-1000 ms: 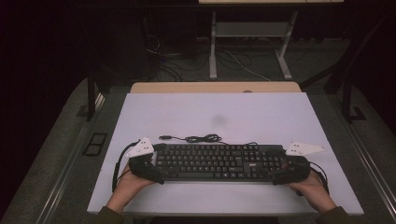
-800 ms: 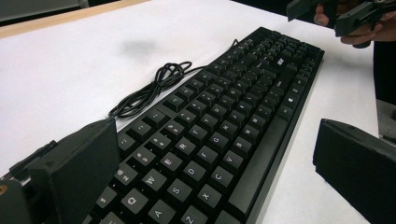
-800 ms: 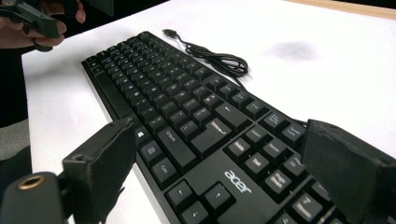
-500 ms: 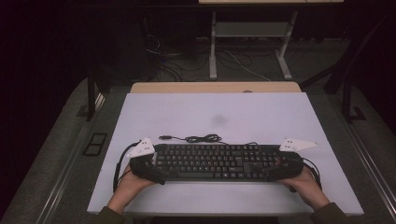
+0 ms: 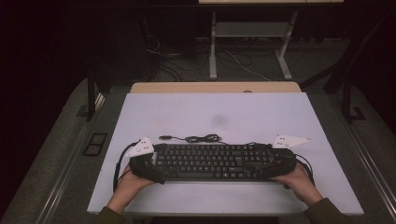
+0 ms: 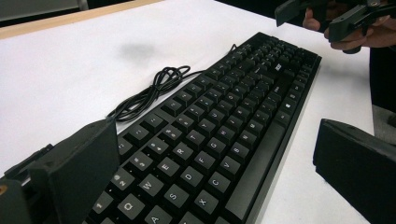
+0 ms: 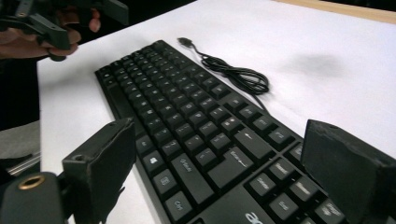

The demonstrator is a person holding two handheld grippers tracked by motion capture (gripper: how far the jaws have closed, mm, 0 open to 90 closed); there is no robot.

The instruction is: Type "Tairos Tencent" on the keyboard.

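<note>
Left gripper (image 5: 150, 169): at the keyboard's left end, jaws spread wide on either side of the end, not visibly pressing it.
Keyboard (image 5: 212, 162): black, lying flat near the front edge of the white table (image 5: 261, 116), its long side running left to right between the two hands.
Cable (image 5: 196, 138): loosely coiled just behind the keyboard, plug lying free on the table.
Right gripper (image 5: 273, 166): at the right end, jaws likewise apart with the end between them, no clamp seen.
Risk: if one end is gripped or raised before the other, the keyboard could tilt and slide out; jaws closing on keys rather than the frame could slip; the trailing cable may drag or snag.
</note>
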